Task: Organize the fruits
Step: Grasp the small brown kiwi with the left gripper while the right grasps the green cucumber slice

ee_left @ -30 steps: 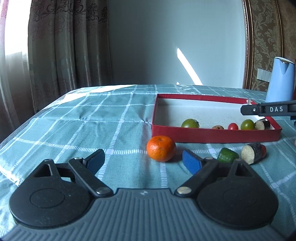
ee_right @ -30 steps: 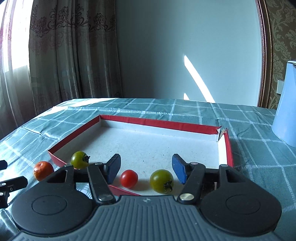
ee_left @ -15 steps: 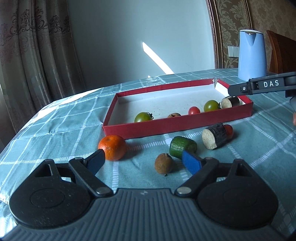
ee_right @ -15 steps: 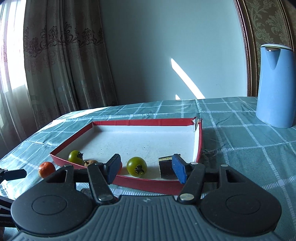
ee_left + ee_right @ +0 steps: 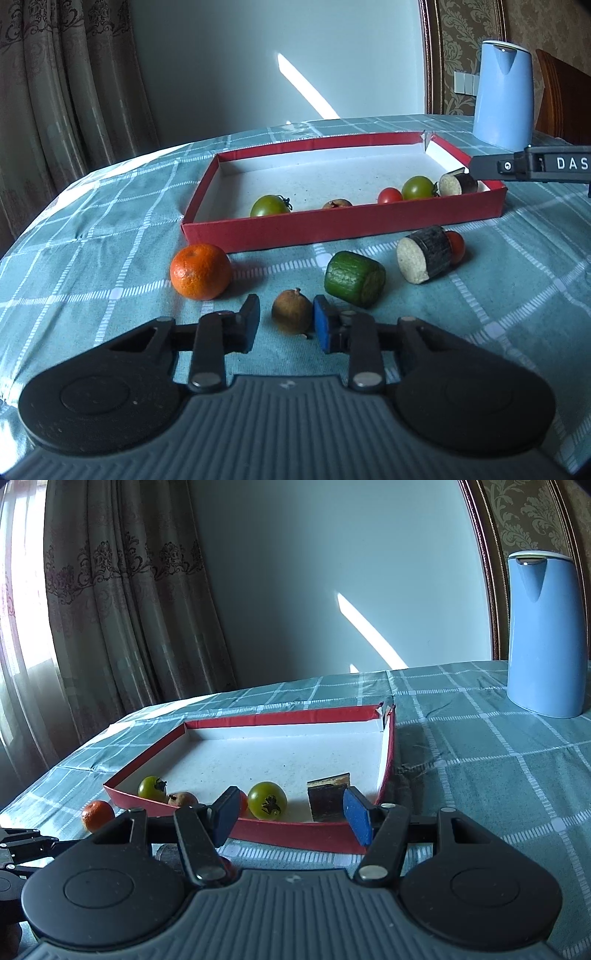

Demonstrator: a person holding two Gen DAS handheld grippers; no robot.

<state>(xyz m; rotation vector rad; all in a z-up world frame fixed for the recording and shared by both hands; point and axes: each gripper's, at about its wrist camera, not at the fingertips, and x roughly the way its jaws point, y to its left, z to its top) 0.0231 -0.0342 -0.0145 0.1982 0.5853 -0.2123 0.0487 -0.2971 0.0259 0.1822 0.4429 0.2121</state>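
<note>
while left gripper (image 5: 286, 325) gapes around brown fruit (image 5: 292, 311), right gripper (image 5: 290, 816) agape, red tomato (image 5: 242, 801) half hidden

We see a blue kettle (image 5: 546, 635) standing upright on the checked tablecloth (image 5: 498, 760) at about two o'clock in the right wrist view, well apart from everything else on the cloth. Patterned curtains (image 5: 110, 627) hang at ten o'clock. A plain wall (image 5: 280, 62) fills twelve o'clock, crossed by a slanting streak of sunlight (image 5: 308, 88). A light switch (image 5: 466, 82) sits beside the kettle at two o'clock in the left wrist view.
</note>
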